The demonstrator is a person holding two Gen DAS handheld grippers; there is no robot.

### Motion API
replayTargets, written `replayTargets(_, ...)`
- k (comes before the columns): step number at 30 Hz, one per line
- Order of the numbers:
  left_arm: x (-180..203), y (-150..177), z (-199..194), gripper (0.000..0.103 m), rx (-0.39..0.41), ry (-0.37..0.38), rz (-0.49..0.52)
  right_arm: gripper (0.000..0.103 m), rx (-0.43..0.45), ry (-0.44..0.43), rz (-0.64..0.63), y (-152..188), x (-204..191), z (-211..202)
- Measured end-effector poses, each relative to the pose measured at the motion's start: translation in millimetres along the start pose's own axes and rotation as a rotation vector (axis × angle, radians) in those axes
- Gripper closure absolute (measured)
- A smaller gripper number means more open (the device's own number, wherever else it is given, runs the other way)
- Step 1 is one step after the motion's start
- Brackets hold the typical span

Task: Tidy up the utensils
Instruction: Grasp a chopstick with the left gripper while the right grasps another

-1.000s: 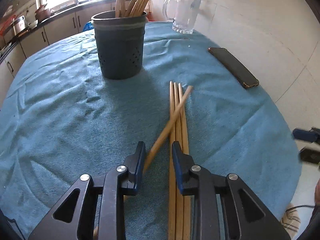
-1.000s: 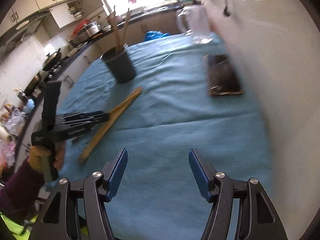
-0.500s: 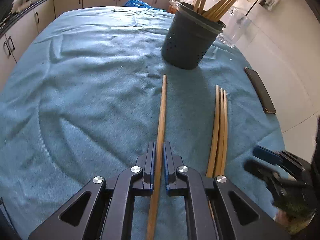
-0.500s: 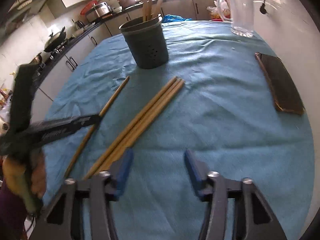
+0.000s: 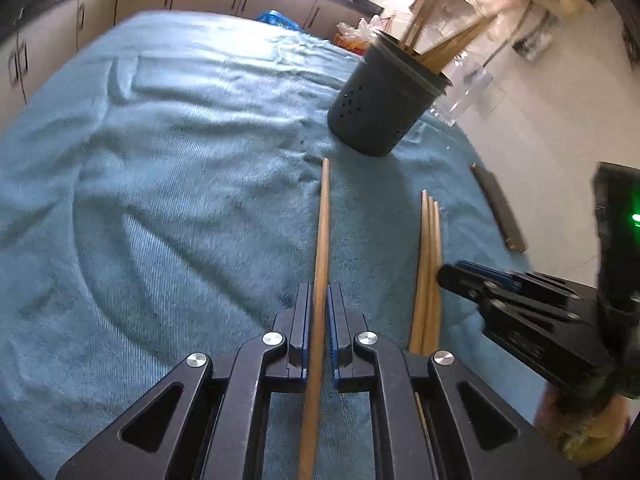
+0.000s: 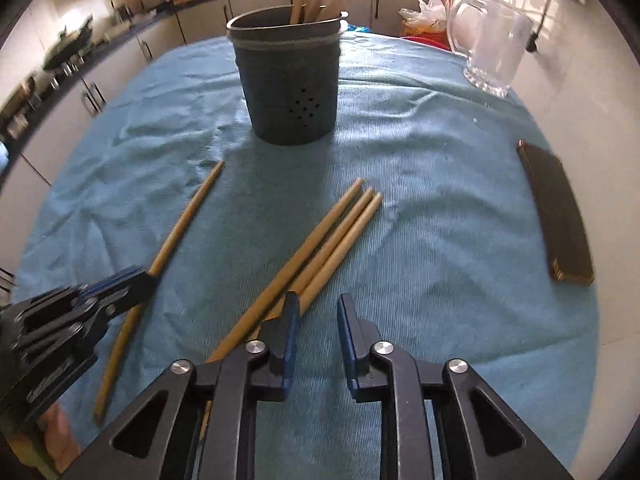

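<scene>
My left gripper [image 5: 319, 300] is shut on a single wooden chopstick [image 5: 322, 232] that points toward the dark grey utensil holder [image 5: 384, 104]. The holder stands on the blue cloth and has several chopsticks in it. Three more chopsticks [image 5: 430, 264] lie side by side to the right. In the right wrist view my right gripper [image 6: 318, 316] is open and empty, low over the near ends of these three chopsticks [image 6: 332, 236]. The left gripper [image 6: 116, 284] with its chopstick [image 6: 188, 216] shows at the left, and the holder [image 6: 288, 88] stands ahead.
A blue cloth [image 6: 420, 160] covers the round table. A dark phone [image 6: 558, 208] lies at the right edge. A glass mug [image 6: 496, 48] stands at the back right. Kitchen counters run behind the table. The right gripper also shows in the left wrist view [image 5: 472, 276].
My left gripper closed on the crossed chopstick and swung it away from the other three. My right gripper came in over the three chopsticks and its jaws narrowed.
</scene>
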State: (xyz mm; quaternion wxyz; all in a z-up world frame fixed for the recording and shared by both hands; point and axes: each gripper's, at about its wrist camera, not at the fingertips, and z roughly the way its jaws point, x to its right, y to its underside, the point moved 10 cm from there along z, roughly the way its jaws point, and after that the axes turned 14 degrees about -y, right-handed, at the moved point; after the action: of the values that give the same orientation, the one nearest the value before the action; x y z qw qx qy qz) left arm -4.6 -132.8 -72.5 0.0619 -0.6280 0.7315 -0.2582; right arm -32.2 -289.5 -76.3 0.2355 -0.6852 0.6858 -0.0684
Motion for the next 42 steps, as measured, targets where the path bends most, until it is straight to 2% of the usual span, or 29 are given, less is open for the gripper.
replayTargets(2, -14.6, 1.5, -5.1, 0.096, -0.020, 0.004, -0.059, 0.093, -0.040, 0.019, -0.021, -7.0, -5.6, 6.2)
replayTargets(5, -33.6, 6.8, -9.0, 0.096, -0.069, 0.065, -0.149, 0.093, -0.063, 0.010, -0.059, -7.2, -14.5, 7.2)
replayTargets(8, -41.6, 10.3, -9.9, 0.096, -0.121, 0.114, -0.190, 0.093, -0.091, -0.003, -0.103, 9.2, -15.9, -1.2)
replayTargets(9, -41.9, 10.7, -9.9, 0.096, -0.129, 0.121, -0.186, 0.091, -0.103, 0.008, -0.092, 18.5, -9.7, -6.7)
replayTargets(11, -40.8, 11.6, -10.3, 0.095, -0.129, 0.119, -0.168, 0.073, -0.128, 0.046, -0.022, 39.3, 11.6, -12.4)
replayTargets(12, -40.2, 11.7, -9.9, 0.095, -0.125, 0.117, -0.161, 0.070, -0.099, 0.036, 0.025, 46.7, 20.8, -17.9)
replayTargets(15, -38.4, 12.5, -10.5, 0.095, -0.101, 0.108, -0.130, 0.069, -0.032, -0.070, 0.183, 59.9, 39.0, -31.5)
replayTargets(19, -37.5, 11.9, -9.7, 0.095, -0.087, 0.088, -0.121, 0.069, 0.042, -0.126, 0.200, 45.8, 41.5, -37.7)
replayTargets(24, -33.0, 11.3, -9.7, 0.095, -0.085, 0.010, -0.111, 0.069, 0.086, -0.191, 0.166, 2.0, 25.1, -20.4)
replayTargets(28, -28.5, 10.1, -8.6, 0.095, -0.101, -0.071, -0.119, 0.069, 0.068, -0.137, 0.110, -17.1, 28.9, 2.6)
replayTargets(30, -27.3, 6.8, -7.0, 0.095, -0.120, -0.100, -0.134, 0.076, 0.048, -0.076, 0.052, -20.5, 29.1, 6.2)
replayTargets(32, -26.2, 1.9, -5.3, 0.095, -0.129, -0.121, -0.130, 0.082, 0.037, -0.066, 0.017, -20.2, 30.1, 6.9)
replayTargets(35, -27.5, -5.1, -6.6, 0.095, -0.122, -0.183, -0.116, 0.084, 0.018, -0.078, -0.025, -18.6, 31.0, 6.3)
replayTargets(38, -19.3, -9.8, -6.5, 0.091, -0.121, -0.219, -0.062, 0.084, 0.014, -0.121, -0.029, -20.3, 34.8, 5.3)
replayTargets(40, -11.5, -13.8, 0.9, 0.080, -0.118, -0.258, 0.010, 0.085, 0.014, -0.150, -0.020, -22.8, 36.7, 5.4)
replayTargets(42, -8.5, -18.7, 10.3, 0.080, -0.115, -0.298, 0.052, 0.084, 0.018, -0.159, -0.009, -25.2, 38.5, 7.6)
